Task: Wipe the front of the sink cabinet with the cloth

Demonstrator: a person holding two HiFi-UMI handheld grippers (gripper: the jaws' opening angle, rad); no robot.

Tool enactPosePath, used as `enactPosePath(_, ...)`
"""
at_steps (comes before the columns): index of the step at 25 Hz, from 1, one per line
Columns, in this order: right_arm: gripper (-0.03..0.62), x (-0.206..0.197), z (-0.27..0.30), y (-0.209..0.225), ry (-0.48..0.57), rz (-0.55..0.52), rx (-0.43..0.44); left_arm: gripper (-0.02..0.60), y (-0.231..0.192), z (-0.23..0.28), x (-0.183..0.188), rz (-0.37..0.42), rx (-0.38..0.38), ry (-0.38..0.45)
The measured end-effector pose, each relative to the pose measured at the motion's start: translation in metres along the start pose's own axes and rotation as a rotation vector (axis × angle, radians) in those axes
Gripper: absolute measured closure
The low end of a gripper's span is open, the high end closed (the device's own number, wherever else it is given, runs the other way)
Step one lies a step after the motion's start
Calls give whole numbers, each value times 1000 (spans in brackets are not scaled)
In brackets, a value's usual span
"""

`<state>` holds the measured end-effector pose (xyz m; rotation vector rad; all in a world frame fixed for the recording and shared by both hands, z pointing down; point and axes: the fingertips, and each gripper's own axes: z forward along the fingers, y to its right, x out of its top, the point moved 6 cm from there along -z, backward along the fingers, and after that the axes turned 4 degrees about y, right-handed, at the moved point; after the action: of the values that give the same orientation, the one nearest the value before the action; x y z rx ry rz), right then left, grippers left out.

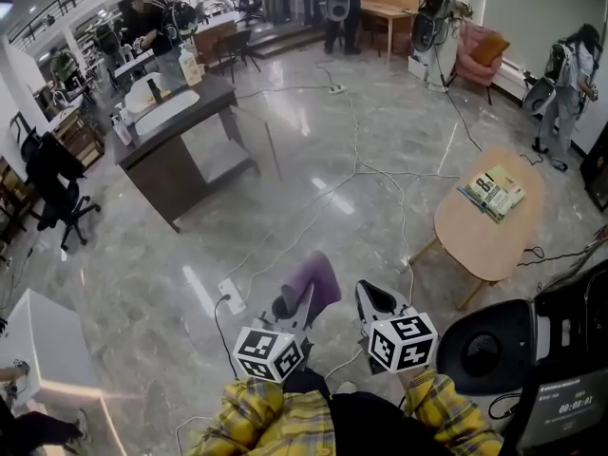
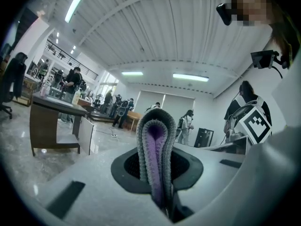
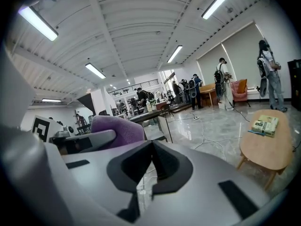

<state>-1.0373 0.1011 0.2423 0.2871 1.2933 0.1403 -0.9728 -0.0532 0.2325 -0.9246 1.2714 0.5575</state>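
Observation:
A purple and grey cloth (image 1: 316, 283) sticks up folded between the jaws of my left gripper (image 1: 296, 304), which is shut on it. In the left gripper view the cloth (image 2: 156, 159) stands as a narrow upright fold clamped in the jaws. My right gripper (image 1: 372, 299) is beside it, shut with nothing between the jaws; in its own view the cloth (image 3: 117, 128) shows at the left. The dark sink cabinet (image 1: 176, 155) with a white basin (image 1: 163, 112) stands far off at the upper left, well away from both grippers.
Cables (image 1: 361, 174) and a power strip (image 1: 231, 295) lie on the marble floor between me and the cabinet. An oval wooden table (image 1: 489, 218) with a book is at the right, a black device (image 1: 532, 350) at lower right, an office chair (image 1: 52, 188) at left. People stand at the back.

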Motion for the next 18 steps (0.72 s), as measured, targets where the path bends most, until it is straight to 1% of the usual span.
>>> enactPosePath(5,591,1,0,-3,0,-1,27,546,3,-5,6,24,22,8)
enactPosePath(11,591,4,10,-2,-2,5,36,546,-4,-2,11,29,44,11)
enactPosePath(18,591,19,37,0,-4,-17,29,546,-23,18,23,22,35,21)
